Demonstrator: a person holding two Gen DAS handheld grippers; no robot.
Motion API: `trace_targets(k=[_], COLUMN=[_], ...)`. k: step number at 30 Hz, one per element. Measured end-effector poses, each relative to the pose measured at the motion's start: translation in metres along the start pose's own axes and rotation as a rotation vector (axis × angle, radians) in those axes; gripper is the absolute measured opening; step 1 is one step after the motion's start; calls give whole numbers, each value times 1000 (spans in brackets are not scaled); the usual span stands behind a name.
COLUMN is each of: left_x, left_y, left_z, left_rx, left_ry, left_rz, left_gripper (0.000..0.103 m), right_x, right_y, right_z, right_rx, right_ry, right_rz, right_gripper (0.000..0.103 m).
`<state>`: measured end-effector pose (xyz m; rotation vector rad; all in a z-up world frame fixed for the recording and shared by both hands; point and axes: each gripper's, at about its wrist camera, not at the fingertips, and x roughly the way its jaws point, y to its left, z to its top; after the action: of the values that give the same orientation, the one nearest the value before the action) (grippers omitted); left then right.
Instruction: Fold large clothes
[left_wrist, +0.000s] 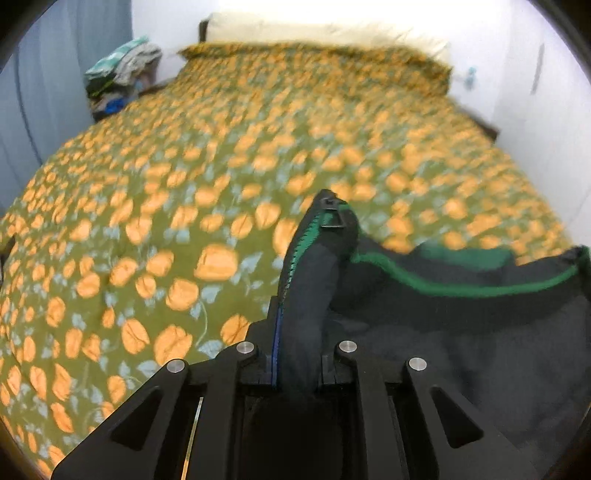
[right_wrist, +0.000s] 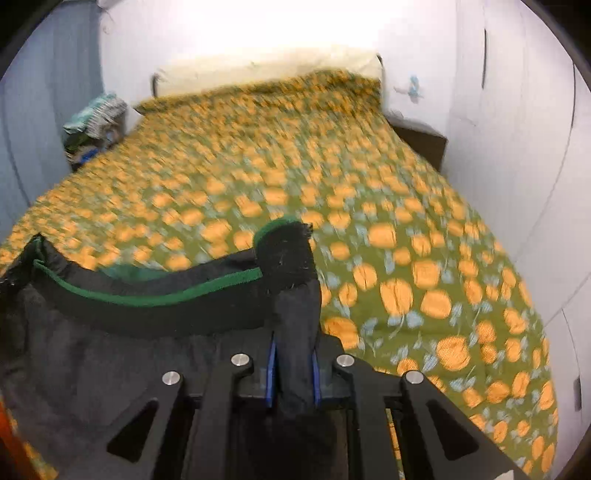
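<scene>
both grippers pinching the top edge of a dark garment above the bed

the left gripper (left_wrist: 301, 332) has its fingers closed almost together on a bunched corner of the black garment (left_wrist: 461, 332), with the zipper pull (left_wrist: 332, 214) and green-toothed zip sticking up past the tips toward 12 o'clock. the right gripper (right_wrist: 293, 354) is clamped just as tight on the other corner of the black garment (right_wrist: 110, 350), a tuft with a green rim poking up at 12 o'clock. between the two the green-piped edge sags in a curve, running off to 3 o'clock in the left wrist view and to 9 o'clock in the right wrist view, and the rest of the cloth hangs below it. the flowered bedspread (left_wrist: 184, 192) lies under and beyond it, blurred. a pile of clothes (left_wrist: 122, 74) sits at 10 o'clock, beside the bed's far corner.
</scene>
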<state>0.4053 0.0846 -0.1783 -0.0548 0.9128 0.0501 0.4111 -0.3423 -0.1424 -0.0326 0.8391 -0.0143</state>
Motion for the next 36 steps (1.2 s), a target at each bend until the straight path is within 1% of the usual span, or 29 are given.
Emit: trace_targets(k=[2,3,5,7,11,13,19,36], left_x=[29,37,50,58,69,72,76,78], left_y=[3,2,3,8,18,22,21,22], left_z=[-13,-19,-29,-31,-33,-38,-43,-44], left_rx=[12,22,21,-19,-81,-111,-126,-121], left_ry=[36,41,44,44,44,32,9,3], left_rz=[18,21,4,-29,-95,-125,-147,-141], left_gripper=[17,19,25,29,34,35,36,36], right_x=[27,42,65,75,85,88,90,92], right_y=[-6,-9,-10,-9,-14,-15,-15,-16], right_z=[-17,-27,-47,-58,-66,-70,-75,-78], right_rx=[32,49,60,58,97,117,133,146], right_ry=[53,82,111,99,69,58,32,17], right_rz=[-10,-6,7,19,35,49,61,74], right_gripper=[14,14,15,16,20,20,21,21])
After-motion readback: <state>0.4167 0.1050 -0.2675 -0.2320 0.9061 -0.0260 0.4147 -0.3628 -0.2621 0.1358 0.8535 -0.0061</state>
